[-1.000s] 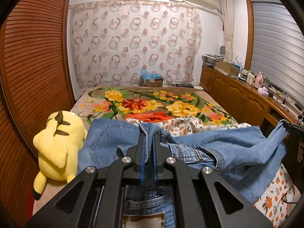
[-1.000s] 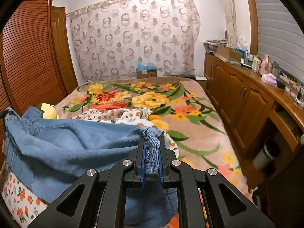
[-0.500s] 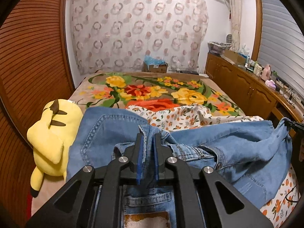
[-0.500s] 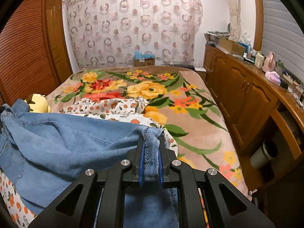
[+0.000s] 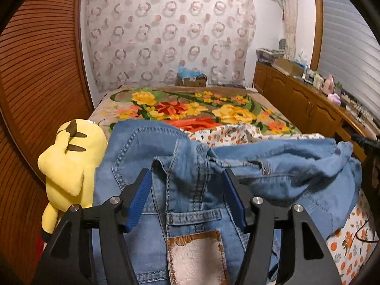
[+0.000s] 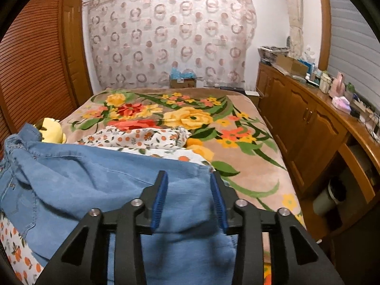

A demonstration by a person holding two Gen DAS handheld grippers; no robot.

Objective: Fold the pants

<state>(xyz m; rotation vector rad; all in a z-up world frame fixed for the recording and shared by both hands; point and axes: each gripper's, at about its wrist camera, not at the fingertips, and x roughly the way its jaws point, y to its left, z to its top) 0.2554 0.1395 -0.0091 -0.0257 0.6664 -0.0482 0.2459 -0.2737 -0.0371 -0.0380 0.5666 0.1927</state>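
The jeans [image 5: 190,190] run off the bottom edge in both views, covering most of the orange-print cloth [image 6: 142,140], and hide most of the yellow plush [image 6: 51,130].

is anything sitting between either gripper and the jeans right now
Nothing visible. The jeans lie directly between the open fingers of the left gripper, and their denim fills the gap of the open right gripper. The yellow plush sits off to the left.

Left gripper [image 5: 187,197]: matte black angular linkage arms, triangular cutouts, four silver round screw heads, ribbed blue pads [image 5: 139,201] on inner finger faces. Right gripper [image 6: 188,198]: identical build, same blue pads [image 6: 159,201]
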